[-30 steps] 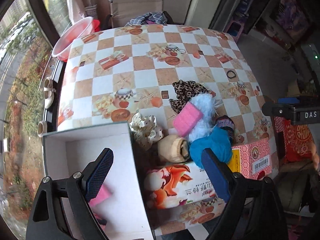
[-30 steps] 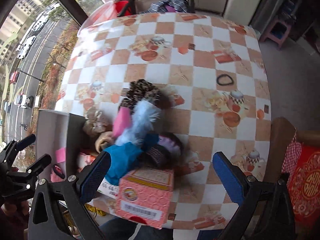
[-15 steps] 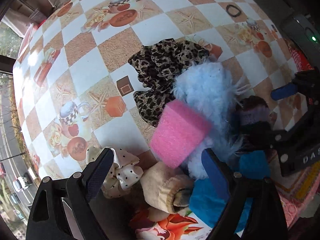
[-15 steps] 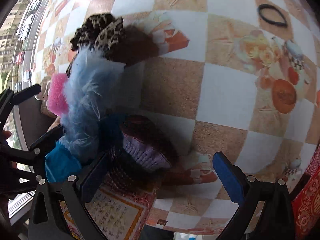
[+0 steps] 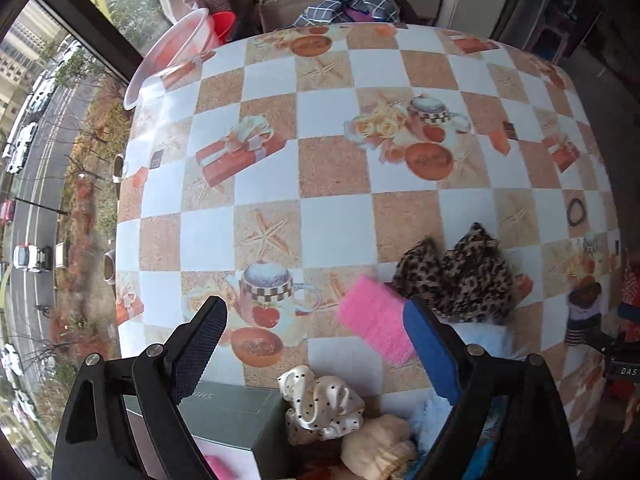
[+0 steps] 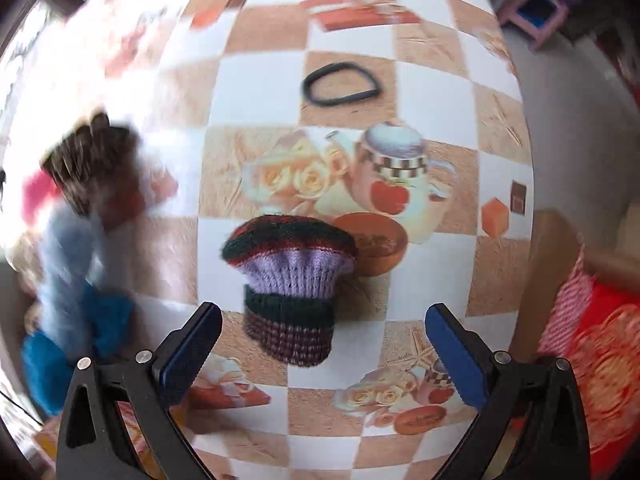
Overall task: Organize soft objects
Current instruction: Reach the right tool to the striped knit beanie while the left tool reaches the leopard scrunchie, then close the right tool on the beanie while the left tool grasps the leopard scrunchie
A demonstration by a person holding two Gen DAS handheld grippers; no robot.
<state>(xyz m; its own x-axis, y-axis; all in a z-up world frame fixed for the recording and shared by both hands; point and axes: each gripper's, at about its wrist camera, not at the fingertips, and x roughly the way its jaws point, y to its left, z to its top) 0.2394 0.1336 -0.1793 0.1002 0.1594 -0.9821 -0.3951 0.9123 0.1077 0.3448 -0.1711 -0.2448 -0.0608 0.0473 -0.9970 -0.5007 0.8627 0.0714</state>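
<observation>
overhead, right tool [image 6: 323, 346] spread wide, knitted sock [image 6: 291, 285] between fingers

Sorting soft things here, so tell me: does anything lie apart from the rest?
Yes. A black hair tie lies alone on the checked tablecloth, far from the heap, and the knitted piece sits apart between the right gripper's open jaws.

Both wrist views look down at table [image 5: 340, 216]; right nearer, partly blurred.
</observation>
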